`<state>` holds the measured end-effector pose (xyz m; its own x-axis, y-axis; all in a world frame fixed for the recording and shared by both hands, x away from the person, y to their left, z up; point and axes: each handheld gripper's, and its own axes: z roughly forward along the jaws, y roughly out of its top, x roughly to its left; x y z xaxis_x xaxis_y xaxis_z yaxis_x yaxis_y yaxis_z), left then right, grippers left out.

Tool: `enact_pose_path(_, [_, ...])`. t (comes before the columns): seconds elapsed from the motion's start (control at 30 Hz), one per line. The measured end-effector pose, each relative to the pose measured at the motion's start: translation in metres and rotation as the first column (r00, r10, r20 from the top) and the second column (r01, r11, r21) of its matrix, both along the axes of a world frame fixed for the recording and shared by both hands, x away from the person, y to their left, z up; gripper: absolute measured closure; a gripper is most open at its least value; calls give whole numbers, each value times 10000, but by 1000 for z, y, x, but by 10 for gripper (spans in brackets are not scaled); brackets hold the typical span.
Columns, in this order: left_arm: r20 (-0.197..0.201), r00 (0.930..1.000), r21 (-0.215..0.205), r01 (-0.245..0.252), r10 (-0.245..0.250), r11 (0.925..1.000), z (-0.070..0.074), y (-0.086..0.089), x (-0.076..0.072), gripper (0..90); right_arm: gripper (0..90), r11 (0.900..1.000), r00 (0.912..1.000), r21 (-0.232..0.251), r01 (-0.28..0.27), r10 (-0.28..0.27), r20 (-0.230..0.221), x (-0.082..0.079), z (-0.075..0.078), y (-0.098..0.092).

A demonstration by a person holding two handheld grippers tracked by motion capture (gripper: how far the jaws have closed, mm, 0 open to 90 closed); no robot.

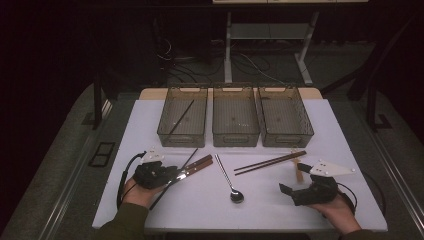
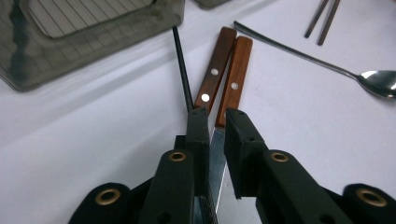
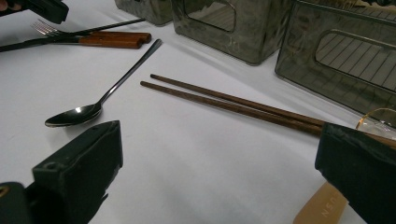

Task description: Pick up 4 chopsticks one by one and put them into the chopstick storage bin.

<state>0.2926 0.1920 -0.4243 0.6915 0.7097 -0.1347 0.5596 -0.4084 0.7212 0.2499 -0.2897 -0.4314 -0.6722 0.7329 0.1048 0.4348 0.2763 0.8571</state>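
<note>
Two wooden-handled utensils [image 1: 200, 164] lie side by side on the white table [image 1: 200, 210]. In the left gripper view my left gripper [image 2: 217, 116] is shut on the flat metal blade of the knife with the right-hand handle [image 2: 236, 70]; the other handle [image 2: 215, 65] lies just beside it. The same left gripper [image 1: 176, 175] sits at the table's front left. Fork tines [image 3: 42, 27] show by the handles [image 3: 112, 39]. My right gripper [image 1: 295, 178] rests at the front right, open and holding nothing [image 3: 219, 154].
A black chopstick [image 2: 182, 70] lies left of the handles. The spoon [image 1: 231, 182] and a pair of brown chopsticks [image 1: 270, 162] lie mid-table. Three smoky bins [image 1: 236, 140] stand behind; the left one holds a black chopstick [image 1: 181, 119]. A tan wooden piece [image 3: 322, 205] lies by my right jaw.
</note>
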Motion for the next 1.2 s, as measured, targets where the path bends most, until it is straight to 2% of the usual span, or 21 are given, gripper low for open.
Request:
enact_pose_path(0.17, [-303, 9995, 13, -130, 130, 9999, -5, 0, 2, 807, 10, 10000, 10000, -19, -12, 12, 33, 0, 0, 0])
enact_pose_path(0.27, [-495, 9987, 188, -80, 89, 9998, -10, -1, 4, 807, 10, 10000, 10000, -20, -7, 7, -3, 0, 0, 0])
enact_pose_path(0.7, [-581, 9983, 613, -63, 99, 9981, -14, -3, 5, 809, 10, 10000, 10000, -13, -13, 13, 13, 0, 0, 0])
enact_pose_path(0.87, [-615, 9981, 624, -40, 78, 9980, -14, -5, 5, 817, 10, 10000, 10000, -9, -14, 14, 11, 0, 0, 0])
enact_pose_path(1.0, [-605, 9980, 575, -169, 204, 9982, -14, -4, 5, 827, 10, 10000, 10000, -9, -20, 20, 7, 0, 0, 0])
enact_pose_path(1.2, [-534, 9974, 729, -441, 480, 9964, -12, -4, 5, 852, 10, 10000, 10000, -1, -31, 31, 9, 0, 0, 0])
